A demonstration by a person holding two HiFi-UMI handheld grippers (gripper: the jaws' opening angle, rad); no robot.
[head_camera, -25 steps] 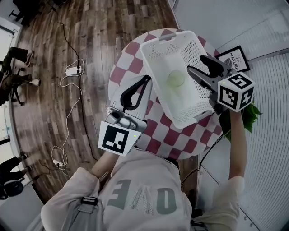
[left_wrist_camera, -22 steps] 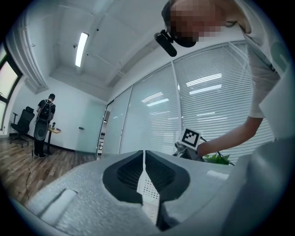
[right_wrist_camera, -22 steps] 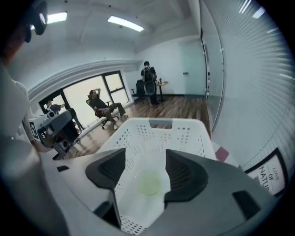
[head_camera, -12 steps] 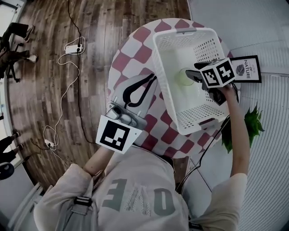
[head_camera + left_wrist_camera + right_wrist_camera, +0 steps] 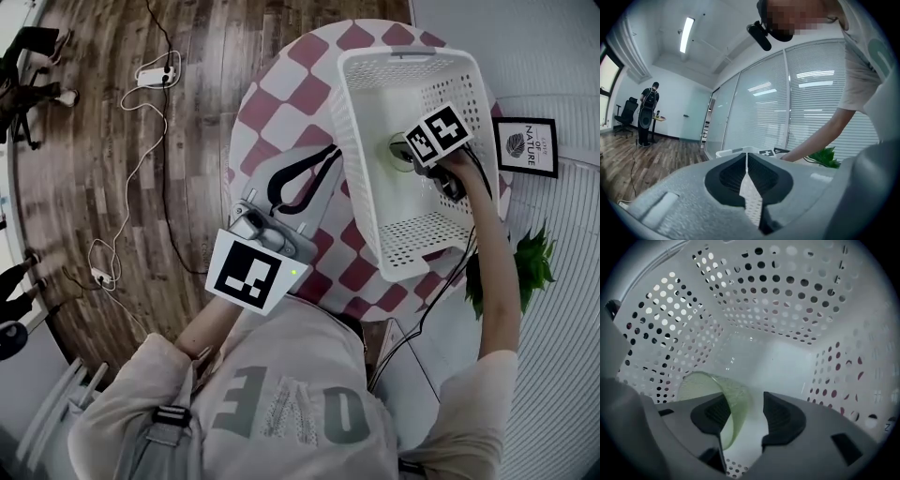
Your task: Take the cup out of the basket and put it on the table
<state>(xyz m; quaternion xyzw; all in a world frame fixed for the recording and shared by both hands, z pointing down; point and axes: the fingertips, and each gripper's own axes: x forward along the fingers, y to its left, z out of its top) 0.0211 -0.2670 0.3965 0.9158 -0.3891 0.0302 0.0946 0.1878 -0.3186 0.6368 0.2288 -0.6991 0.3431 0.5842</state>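
Cup point(image 5: 707, 384) wall btwn right gripper point(image 5: 745, 403) jaws (closing, half open, no clamp yet).

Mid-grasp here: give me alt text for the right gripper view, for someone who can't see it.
The right gripper is closing its jaws on the wall of a see-through green cup. One jaw appears to be inside the cup, and the other is outside and not yet touching. The cup sits on the floor of a white basket with hole-dotted walls.
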